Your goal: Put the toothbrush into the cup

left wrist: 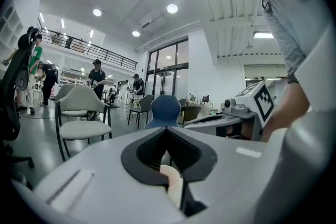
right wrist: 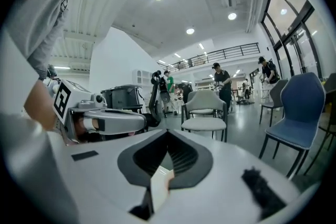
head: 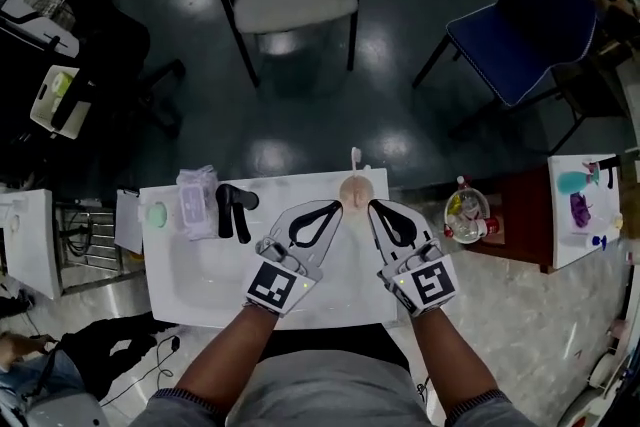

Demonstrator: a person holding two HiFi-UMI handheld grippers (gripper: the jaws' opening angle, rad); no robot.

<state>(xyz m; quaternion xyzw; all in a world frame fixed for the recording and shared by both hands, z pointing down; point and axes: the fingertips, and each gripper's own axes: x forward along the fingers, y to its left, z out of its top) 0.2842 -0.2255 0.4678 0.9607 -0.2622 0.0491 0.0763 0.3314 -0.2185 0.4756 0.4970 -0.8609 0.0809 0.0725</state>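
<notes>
Left gripper point(head: 333, 209) and right gripper point(head: 374, 206) both closed on nothing, tips flanking pink cup point(head: 355, 192) at table point(head: 200, 285) far edge. Toothbrush point(head: 355, 156) stands upright inside it. Looks done; pull away straight, don't bump cup.

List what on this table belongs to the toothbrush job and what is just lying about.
For the job:
- toothbrush, upright at the cup
- cup
- left hand-held gripper and right hand-held gripper, both shut, empty

Lying about:
- clear packet
- black object
- green round thing
</notes>
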